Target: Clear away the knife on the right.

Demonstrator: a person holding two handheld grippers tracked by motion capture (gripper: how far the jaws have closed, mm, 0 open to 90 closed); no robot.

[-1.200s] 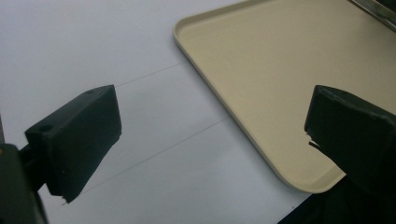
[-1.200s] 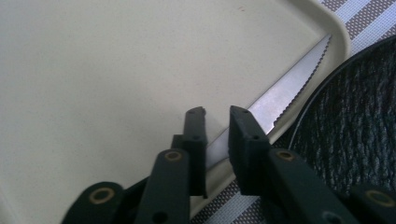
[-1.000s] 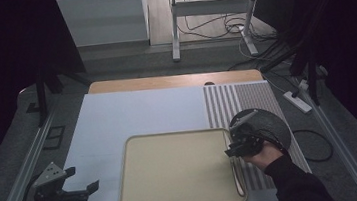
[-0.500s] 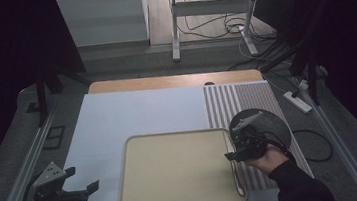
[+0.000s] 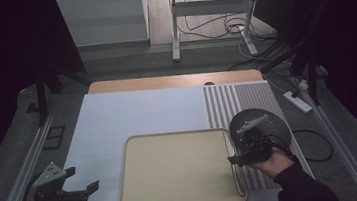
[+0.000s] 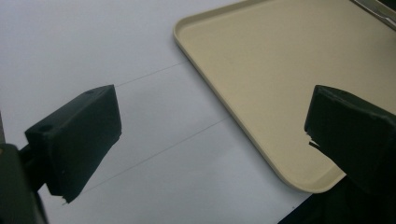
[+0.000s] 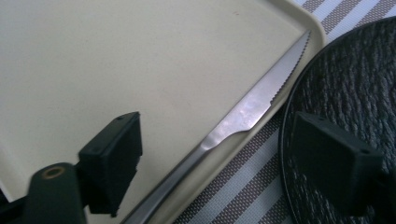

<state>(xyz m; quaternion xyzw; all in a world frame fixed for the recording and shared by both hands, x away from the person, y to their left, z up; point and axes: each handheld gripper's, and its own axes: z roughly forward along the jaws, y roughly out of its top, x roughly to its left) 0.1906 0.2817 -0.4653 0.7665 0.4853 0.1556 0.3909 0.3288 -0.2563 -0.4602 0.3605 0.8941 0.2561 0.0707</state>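
A steel knife (image 7: 247,112) with a serrated blade lies along the right rim of the beige tray (image 5: 175,181); in the high view the knife (image 5: 236,177) is a thin line on that rim. My right gripper (image 7: 219,158) hangs over it with its jaws standing apart on either side of the knife, not touching it. They have just been opening. In the high view the right gripper (image 5: 235,159) sits at the tray's right edge. My left gripper (image 5: 84,180) stands open and holds nothing, left of the tray. The left gripper (image 6: 215,130) looks across the white mat (image 6: 116,60) at the tray's corner (image 6: 299,182).
A dark round plate (image 5: 266,119) lies on a striped placemat (image 5: 246,98) just right of the tray, close behind the right gripper. The white mat (image 5: 133,115) covers the table's left and far middle. Metal rails (image 5: 19,182) run along both table sides.
My right gripper has slid slightly toward the near edge along the tray's right rim, and its jaws stand wider than before. The left gripper has not moved.
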